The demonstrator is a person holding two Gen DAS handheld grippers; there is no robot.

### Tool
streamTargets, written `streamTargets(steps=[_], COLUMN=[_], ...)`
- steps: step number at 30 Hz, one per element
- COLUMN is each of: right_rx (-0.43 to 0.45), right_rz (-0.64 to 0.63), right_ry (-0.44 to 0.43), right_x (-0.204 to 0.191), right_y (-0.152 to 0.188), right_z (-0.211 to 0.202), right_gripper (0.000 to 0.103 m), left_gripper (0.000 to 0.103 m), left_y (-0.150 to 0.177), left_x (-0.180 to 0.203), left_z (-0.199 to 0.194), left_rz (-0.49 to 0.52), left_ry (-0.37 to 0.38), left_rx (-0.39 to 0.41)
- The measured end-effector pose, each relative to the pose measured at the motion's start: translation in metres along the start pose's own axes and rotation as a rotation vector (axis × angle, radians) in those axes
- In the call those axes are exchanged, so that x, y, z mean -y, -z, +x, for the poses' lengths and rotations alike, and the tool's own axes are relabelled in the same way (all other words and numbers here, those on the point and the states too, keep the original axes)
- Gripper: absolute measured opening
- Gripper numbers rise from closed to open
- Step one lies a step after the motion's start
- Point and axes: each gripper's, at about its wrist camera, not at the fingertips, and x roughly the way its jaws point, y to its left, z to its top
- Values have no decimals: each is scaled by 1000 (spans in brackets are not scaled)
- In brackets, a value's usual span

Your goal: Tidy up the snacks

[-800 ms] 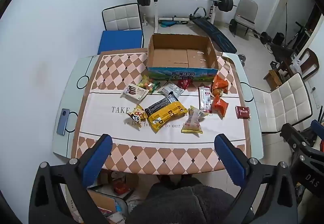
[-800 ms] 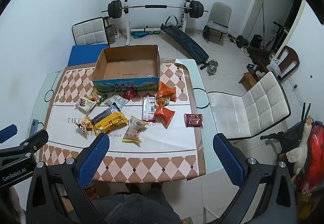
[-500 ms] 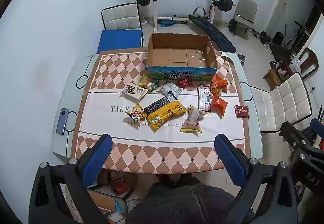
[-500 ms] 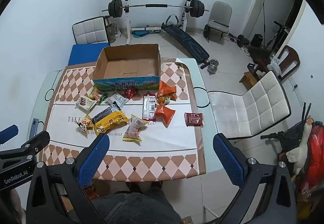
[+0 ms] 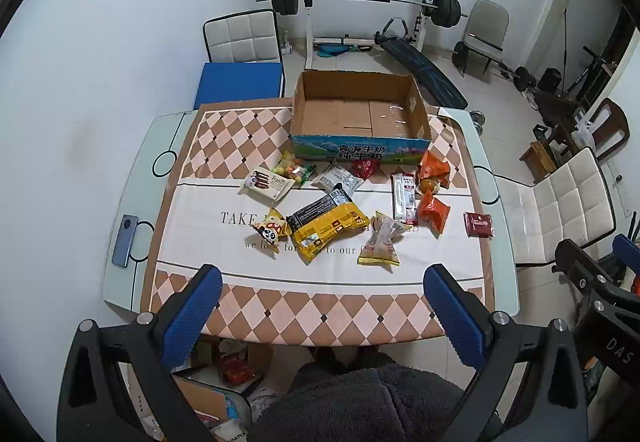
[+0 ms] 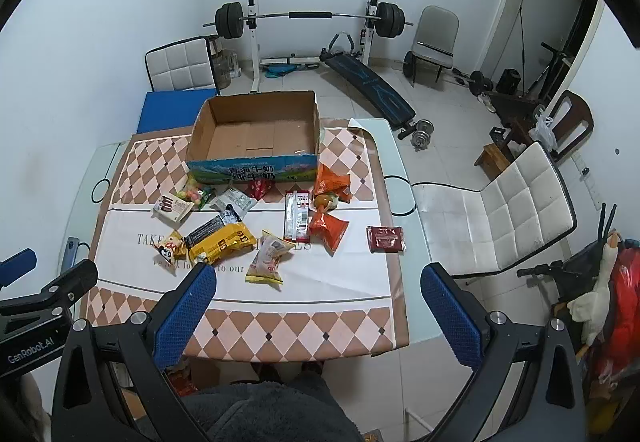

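Ahead of both tongs, left tongs (image 5: 320, 300) and right tongs (image 6: 318, 298) spread wide and empty, snacks (image 5: 330, 226) lie scattered on the counter (image 5: 320, 314), apparently awaiting the empty cardboard box (image 5: 360, 152) beyond.

Phone (image 6: 71, 251): we see it half hidden behind the left gripper (image 6: 24, 294).
Wrapper print: too small for us.

Right gripper (image 6: 320, 296): held above the near table edge, blue pads wide apart, nothing between them.
Left gripper (image 6: 24, 282): partly in view at the left edge.
Box (image 6: 256, 162): open, at the far side of the table (image 6: 396, 178).
Snacks: loose on the cloth in front of the box.
Yellow bag (image 6: 222, 242): beside the panda packet (image 6: 170, 247).
Red packet (image 6: 385, 239): apart, near the right edge.
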Motion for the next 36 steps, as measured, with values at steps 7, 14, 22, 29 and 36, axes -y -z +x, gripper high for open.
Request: streamTargets(steps=[7, 14, 22, 29, 36], right_rx=[2, 5, 16, 22, 28], right_rz=[0, -1, 1, 5, 8], right_ry=[1, -2, -14, -25, -28], right_x=[0, -1, -4, -6, -2], right_y=[0, -5, -9, -13, -12], right_z=[0, -4, -5, -7, -8], right_gripper=[103, 103, 103, 103, 103], left_gripper=[103, 103, 103, 103, 103], left_y=[-5, -14, -22, -21, -23], left_x=[-1, 1, 5, 1, 1], left_z=[-9, -11, -16, -16, -17], left_rz=[-1, -2, -5, -9, -8], left_ry=[3, 4, 5, 11, 11], left_rx=[2, 9, 21, 23, 24])
